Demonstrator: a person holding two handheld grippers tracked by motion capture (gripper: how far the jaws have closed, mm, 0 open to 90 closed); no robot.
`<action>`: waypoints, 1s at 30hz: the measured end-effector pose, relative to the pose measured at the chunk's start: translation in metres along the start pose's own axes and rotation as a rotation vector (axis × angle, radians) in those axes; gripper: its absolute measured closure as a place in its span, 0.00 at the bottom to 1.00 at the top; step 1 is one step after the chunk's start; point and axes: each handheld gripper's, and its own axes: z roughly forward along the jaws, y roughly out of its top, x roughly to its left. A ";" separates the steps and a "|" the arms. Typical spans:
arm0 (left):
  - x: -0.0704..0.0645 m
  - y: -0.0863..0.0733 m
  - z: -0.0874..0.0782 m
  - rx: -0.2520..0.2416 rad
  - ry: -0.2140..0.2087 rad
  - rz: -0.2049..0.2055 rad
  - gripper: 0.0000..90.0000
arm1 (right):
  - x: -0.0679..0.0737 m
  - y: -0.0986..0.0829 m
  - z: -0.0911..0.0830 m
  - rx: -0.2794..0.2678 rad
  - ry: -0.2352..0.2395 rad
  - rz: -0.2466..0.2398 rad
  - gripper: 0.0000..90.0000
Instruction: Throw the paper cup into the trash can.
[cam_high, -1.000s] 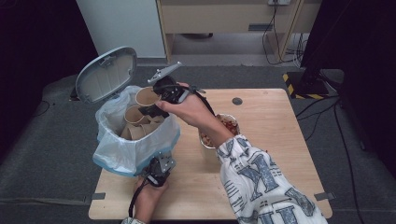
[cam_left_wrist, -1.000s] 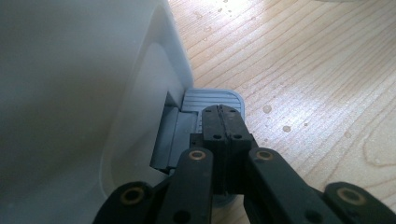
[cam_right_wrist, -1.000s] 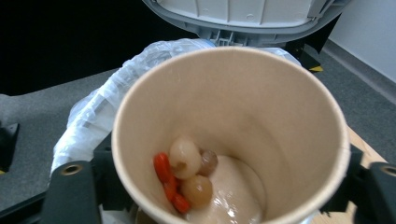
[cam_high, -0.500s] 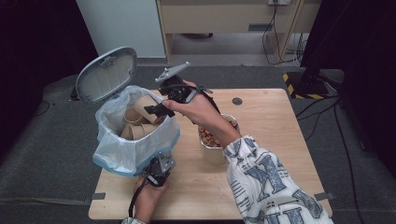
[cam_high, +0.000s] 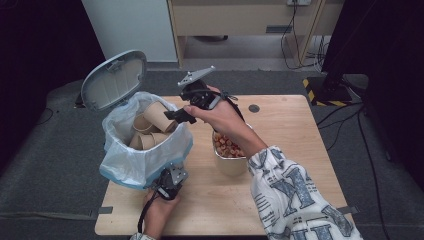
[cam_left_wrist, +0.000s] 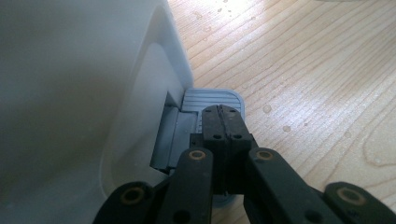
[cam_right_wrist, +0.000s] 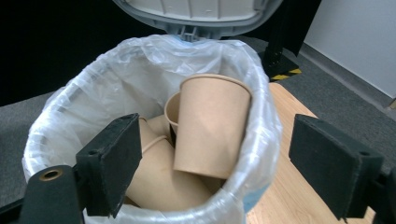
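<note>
Wooden bench (cam_high: 295, 130) setup: left claw (cam_left_wrist: 223, 122) pinched shut, pressing the bin pedal (cam_left_wrist: 212, 100), right claw (cam_right_wrist: 224, 168) wide open and empty by the cup (cam_right_wrist: 212, 123) in the bin (cam_high: 142, 150), so I'd hold that pedal down.

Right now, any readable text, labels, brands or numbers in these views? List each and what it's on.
No text reads legibly in any view.
Sleeve: large letter-like print, too distorted to read as words.
Paper cups: plain brown, no print.
Bin liner and lid: no markings visible.
Bin pedal under the left gripper: ribbed only, no label.
Yellow-black hazard stripes on the floor stand: a sign, no words.
</note>
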 end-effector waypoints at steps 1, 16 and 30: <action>0.000 0.000 0.000 0.000 0.000 0.000 0.99 | -0.001 -0.001 -0.002 -0.004 -0.004 0.004 0.19; 0.000 0.000 0.000 0.001 -0.001 0.000 0.99 | -0.017 -0.012 -0.017 -0.013 -0.043 0.061 0.14; 0.000 0.000 0.000 -0.002 -0.003 -0.005 0.99 | -0.032 -0.027 -0.035 -0.012 -0.098 0.107 0.10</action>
